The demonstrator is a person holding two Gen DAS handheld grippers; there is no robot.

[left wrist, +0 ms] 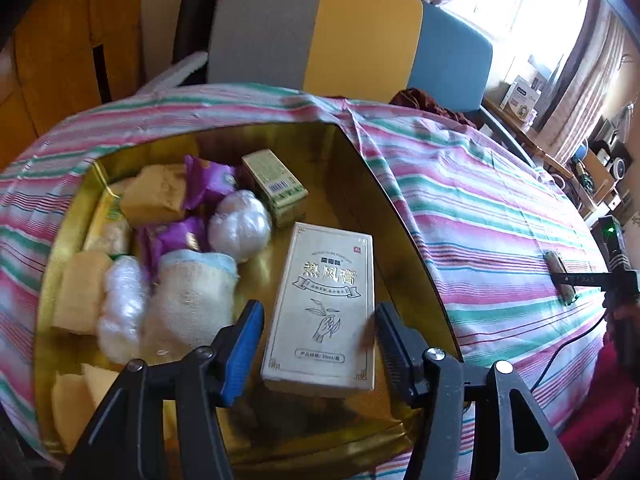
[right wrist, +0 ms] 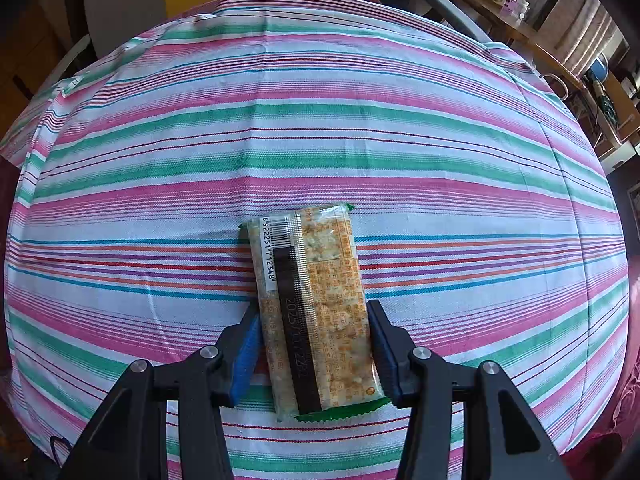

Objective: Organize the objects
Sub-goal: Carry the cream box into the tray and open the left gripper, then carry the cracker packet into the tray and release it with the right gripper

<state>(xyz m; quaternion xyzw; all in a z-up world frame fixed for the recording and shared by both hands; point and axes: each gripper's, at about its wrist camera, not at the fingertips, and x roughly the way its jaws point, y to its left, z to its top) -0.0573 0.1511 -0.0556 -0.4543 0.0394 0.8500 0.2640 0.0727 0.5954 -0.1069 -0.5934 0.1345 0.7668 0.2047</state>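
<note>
My left tool [left wrist: 318, 338]: jaws spread wide, one on each side of the near end of the tall box, with a clear gap on both sides; it grips nothing.
My right tool [right wrist: 314, 338]: jaws closed against the two long edges of the snack bar, holding it.
Snack bar [right wrist: 310, 304]: clear wrapper with green crimped ends, barcode and black date strip facing up; it lies lengthwise along my right tool, low over the striped cloth. I cannot tell whether it touches the cloth.
Tall box [left wrist: 322, 308]: pale beige carton with Chinese lettering and a hand drawing, lying flat, face up, in the right part of the tray.
Tray [left wrist: 372, 168]: gold, shiny, with upright walls, sitting on the striped cloth.
Small box [left wrist: 276, 184]: olive-green carton with a barcode, in the tray just beyond the tall box.
White bundles [left wrist: 240, 224]: two wrapped, rounded lumps, one beside the small box, one further left.
Purple packets [left wrist: 208, 178]: two, between the yellow blocks and the white bundles.
Yellow blocks [left wrist: 156, 194]: several, along the left side of the tray.
Cloth pouch [left wrist: 192, 300]: beige with a blue rim, left of the tall box, near my left tool's blue pad.
Striped cloth [right wrist: 320, 140]: pink, green and white, covering the worktop.
Chair [left wrist: 320, 36]: grey, yellow and blue back panels beyond the worktop.
</note>
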